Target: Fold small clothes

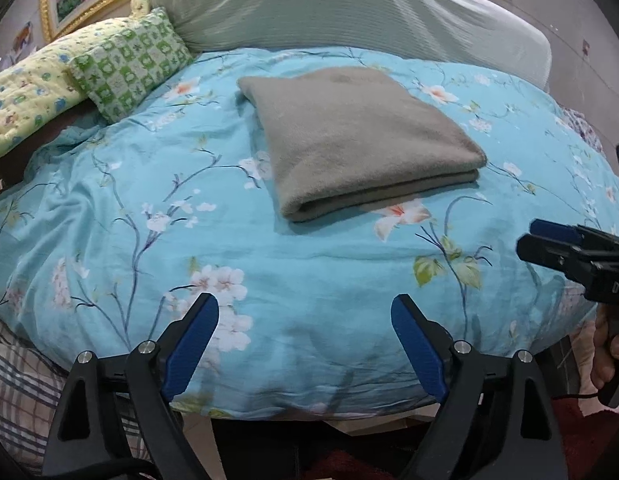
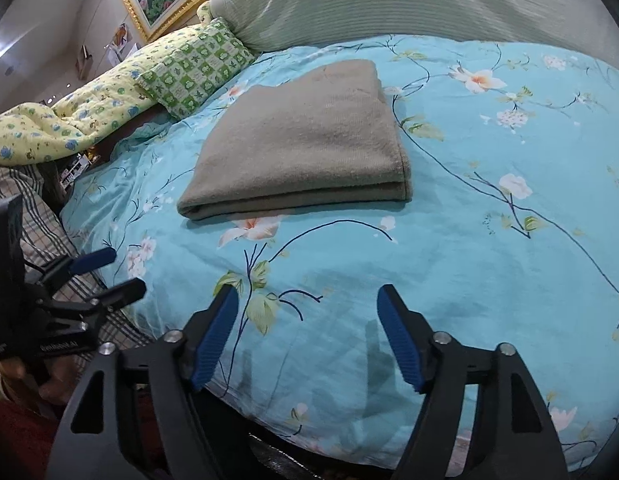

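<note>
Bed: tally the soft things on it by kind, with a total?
Folded grey cloth: 1
Green checked pillow: 1
Yellow printed quilt: 1
Blue flowered cover: 1
Pale ribbed bolster along the back: 1
Total: 5

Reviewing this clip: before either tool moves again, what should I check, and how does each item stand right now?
1. Left tool open, nothing between the fingers: ok.
2. Right tool open, nothing between the fingers: ok.
3. Grey cloth folded into a flat stack: ok.
4. Cloth lying fully on the blue flowered cover, away from its edge: ok.
5. Green checked pillow apart from the cloth: ok.
6. Layers inside the fold lying smooth: cannot tell.
</note>
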`<state>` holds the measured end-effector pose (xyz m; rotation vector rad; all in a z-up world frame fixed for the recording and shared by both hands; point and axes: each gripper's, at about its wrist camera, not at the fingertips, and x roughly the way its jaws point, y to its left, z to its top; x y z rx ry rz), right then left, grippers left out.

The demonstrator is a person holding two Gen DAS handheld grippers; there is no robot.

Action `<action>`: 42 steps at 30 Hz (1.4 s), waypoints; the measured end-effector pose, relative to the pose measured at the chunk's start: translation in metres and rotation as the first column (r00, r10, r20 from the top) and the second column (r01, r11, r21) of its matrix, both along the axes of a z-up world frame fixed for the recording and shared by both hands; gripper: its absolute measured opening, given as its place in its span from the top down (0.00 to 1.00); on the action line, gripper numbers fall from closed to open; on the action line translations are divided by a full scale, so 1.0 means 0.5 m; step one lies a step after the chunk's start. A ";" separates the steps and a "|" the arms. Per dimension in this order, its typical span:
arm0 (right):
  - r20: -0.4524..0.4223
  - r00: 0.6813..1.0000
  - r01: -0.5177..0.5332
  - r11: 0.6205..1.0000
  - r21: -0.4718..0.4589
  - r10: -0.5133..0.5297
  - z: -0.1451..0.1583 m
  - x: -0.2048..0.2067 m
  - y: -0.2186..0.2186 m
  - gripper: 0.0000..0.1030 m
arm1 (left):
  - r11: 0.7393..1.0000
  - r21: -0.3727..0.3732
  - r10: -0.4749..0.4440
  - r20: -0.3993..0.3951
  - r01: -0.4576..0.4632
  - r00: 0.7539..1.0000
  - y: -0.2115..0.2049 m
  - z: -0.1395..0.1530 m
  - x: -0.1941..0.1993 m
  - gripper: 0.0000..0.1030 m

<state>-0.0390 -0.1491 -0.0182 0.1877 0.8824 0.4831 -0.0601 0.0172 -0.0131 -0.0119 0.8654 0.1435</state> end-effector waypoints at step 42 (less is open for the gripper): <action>0.067 0.996 -0.063 0.997 -0.051 0.066 0.058 0.226 0.092 0.18 | 0.996 -0.064 0.063 0.015 -0.062 0.998 0.055 0.047 0.214 0.13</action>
